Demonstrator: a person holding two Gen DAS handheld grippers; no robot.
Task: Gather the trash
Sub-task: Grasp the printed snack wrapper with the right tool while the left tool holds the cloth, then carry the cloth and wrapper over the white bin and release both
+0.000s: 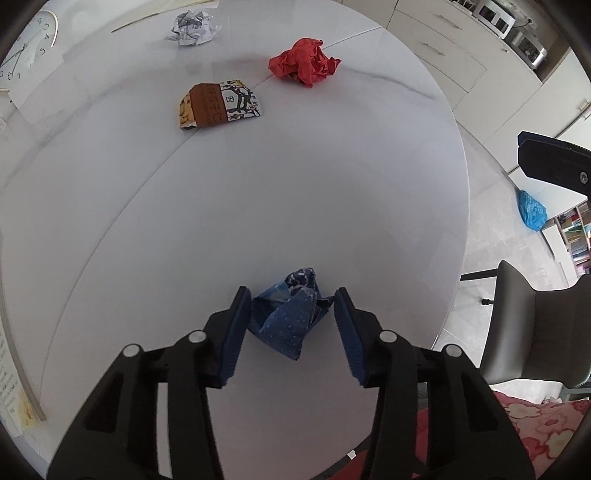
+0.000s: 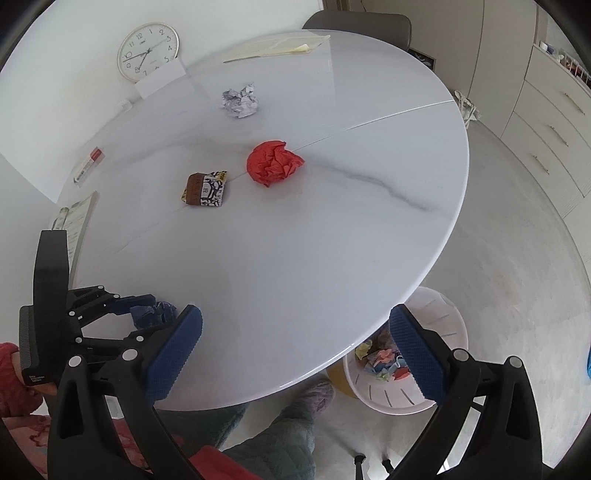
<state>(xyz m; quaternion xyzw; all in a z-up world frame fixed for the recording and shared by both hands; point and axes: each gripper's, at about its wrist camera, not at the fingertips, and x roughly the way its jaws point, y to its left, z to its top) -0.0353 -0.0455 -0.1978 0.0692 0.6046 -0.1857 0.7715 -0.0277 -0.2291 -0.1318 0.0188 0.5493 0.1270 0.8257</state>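
the left gripper (image 1: 293, 301) is pointing steeply down at the near part of the round white table (image 1: 332, 206), its blue pads (image 1: 236, 332) standing on either side of a crumpled blue wrapper (image 1: 288, 317); the left pad is lying against the wrapper's edge and the right pad's tip is just meeting its corner, so the jaws are bracketing it at about half spread, and whether they are truly pinching it cannot be told. the wrapper is resting on the tabletop close to the near rim. farther across the table a folded brown and white snack packet (image 1: 219, 107) is lying flat, with a red crumpled paper ball (image 1: 304, 61) just to its right and a little farther off, and a ball of crumpled printed paper (image 1: 192, 27) is sitting beyond both, toward the far side. the right gripper (image 2: 295, 343) is hanging over the near right rim of the table with its jaws spread wide and nothing between them. beneath that rim, on the floor, a white slotted waste basket (image 2: 441, 321) is standing with coloured scraps already lying inside it. a round wall clock (image 2: 147, 50) is leaning at the far left, a sheet of paper (image 2: 280, 46) is lying at the far edge, and the person's quilted green trouser leg (image 2: 280, 435) is showing below the table.
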